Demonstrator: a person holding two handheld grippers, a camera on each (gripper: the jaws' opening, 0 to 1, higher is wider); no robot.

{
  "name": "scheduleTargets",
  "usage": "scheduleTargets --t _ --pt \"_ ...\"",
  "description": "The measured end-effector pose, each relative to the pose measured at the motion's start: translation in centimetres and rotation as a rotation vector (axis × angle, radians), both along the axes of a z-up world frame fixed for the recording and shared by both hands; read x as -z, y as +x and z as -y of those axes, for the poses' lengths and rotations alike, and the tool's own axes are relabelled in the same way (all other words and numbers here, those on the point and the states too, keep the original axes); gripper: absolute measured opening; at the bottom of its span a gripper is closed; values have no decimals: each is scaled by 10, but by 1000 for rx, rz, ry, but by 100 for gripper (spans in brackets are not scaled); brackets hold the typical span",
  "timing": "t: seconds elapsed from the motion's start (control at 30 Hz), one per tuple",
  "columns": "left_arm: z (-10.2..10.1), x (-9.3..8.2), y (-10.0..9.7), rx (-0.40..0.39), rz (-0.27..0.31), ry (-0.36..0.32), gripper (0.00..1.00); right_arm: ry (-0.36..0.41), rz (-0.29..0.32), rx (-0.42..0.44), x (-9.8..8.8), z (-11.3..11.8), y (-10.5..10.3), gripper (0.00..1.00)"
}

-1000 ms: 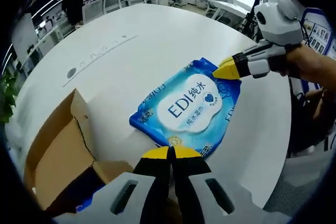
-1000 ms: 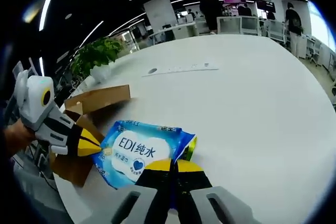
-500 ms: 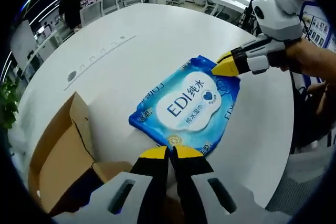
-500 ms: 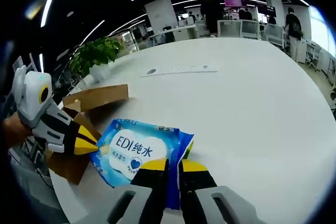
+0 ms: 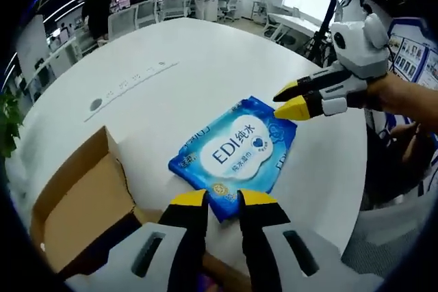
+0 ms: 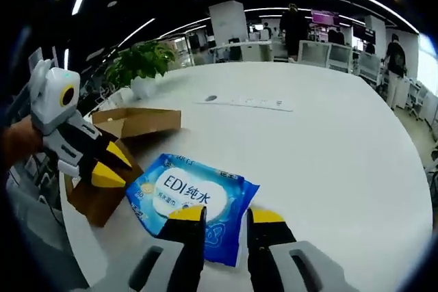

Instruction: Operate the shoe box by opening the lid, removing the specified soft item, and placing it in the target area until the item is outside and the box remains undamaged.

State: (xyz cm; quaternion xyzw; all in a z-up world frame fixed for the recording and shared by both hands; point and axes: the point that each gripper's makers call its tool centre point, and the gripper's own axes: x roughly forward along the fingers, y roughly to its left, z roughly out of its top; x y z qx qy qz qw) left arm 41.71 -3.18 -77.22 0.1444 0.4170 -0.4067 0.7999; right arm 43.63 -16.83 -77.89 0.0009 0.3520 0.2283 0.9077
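Observation:
A blue wet-wipe pack point(image 5: 234, 152) with a white "EDI" label lies flat on the round white table point(image 5: 171, 66). The brown cardboard shoe box point(image 5: 75, 203) stands open at its left, flaps up. My left gripper point(image 5: 223, 200) is open, its yellow tips just off the pack's near edge. My right gripper point(image 5: 287, 100) is open beside the pack's far corner. In the right gripper view the pack point(image 6: 191, 200) lies ahead of my open right gripper point(image 6: 228, 215), the left gripper point(image 6: 109, 167) is open between pack and box point(image 6: 120, 128).
A potted plant point(image 6: 140, 66) stands at the table's edge behind the box. A cable slot strip point(image 6: 250, 104) and a round grommet point(image 5: 95, 104) mark the table top. Office desks, chairs and standing people fill the background.
Both grippers have opened and let go of the wipe pack, which now lies flat on the table. Both have drawn back slightly from it.

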Motion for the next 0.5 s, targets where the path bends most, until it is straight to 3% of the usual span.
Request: scheduleTargets --t 0.5 --pt "-32 -17 -11 51 20 -29 19 1 80 -131 -41 -38 -1 26"
